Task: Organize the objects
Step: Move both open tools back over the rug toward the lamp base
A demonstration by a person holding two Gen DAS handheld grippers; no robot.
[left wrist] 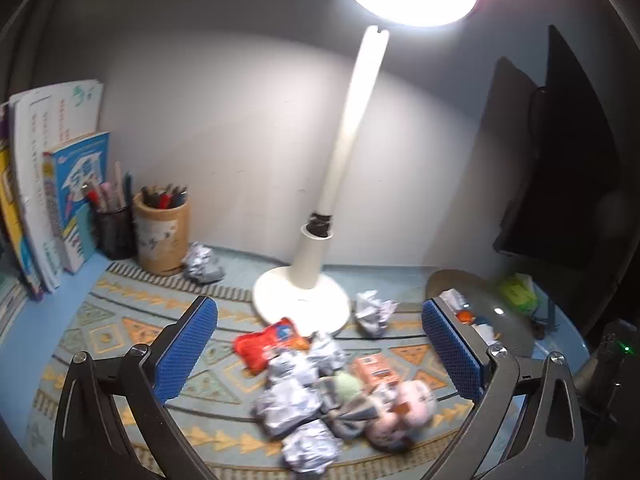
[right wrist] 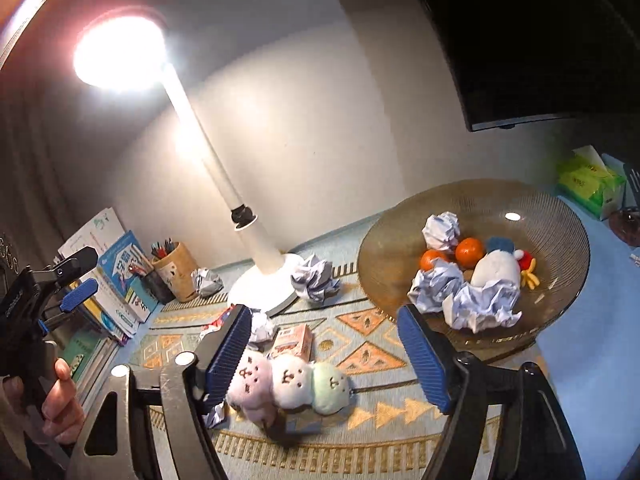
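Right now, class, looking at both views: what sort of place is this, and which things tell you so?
Probably a home study desk: a lit desk lamp, books stood against the wall with pen pots beside them, and a dark monitor.

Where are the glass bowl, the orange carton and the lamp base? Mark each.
glass bowl (right wrist: pixel 560 216), right wrist view, bare inner wall.
orange carton (right wrist: pixel 294 340), right wrist view, front face.
lamp base (left wrist: pixel 280 292), left wrist view, flat disc.
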